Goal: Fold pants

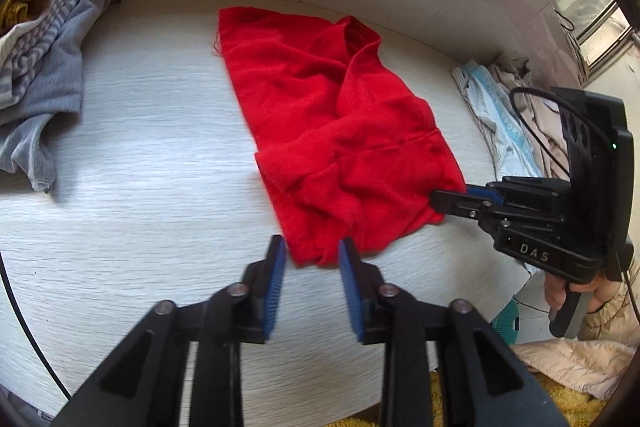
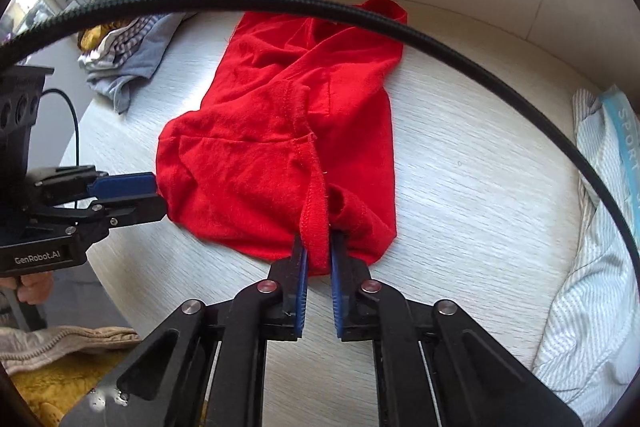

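Observation:
Red pants [image 1: 328,115] lie crumpled lengthwise on the pale wood-grain table [image 1: 140,147], legs toward the far wall. My left gripper [image 1: 312,247] is open, its blue pads either side of the near left corner of the waistband without pinching it. My right gripper [image 2: 318,247] is shut on the red waistband hem [image 2: 316,223] at the near right corner. In the left wrist view the right gripper [image 1: 436,201] reaches in from the right and bites the cloth edge. In the right wrist view the left gripper [image 2: 154,193] stands at the pants' [image 2: 280,115] left edge.
A pile of grey, striped and mustard clothes [image 1: 44,47] lies at the far left of the table. Folded light striped and beige garments [image 1: 504,123] lie at the right edge. A black cable [image 2: 360,15] arcs across the right wrist view. A white wall stands behind.

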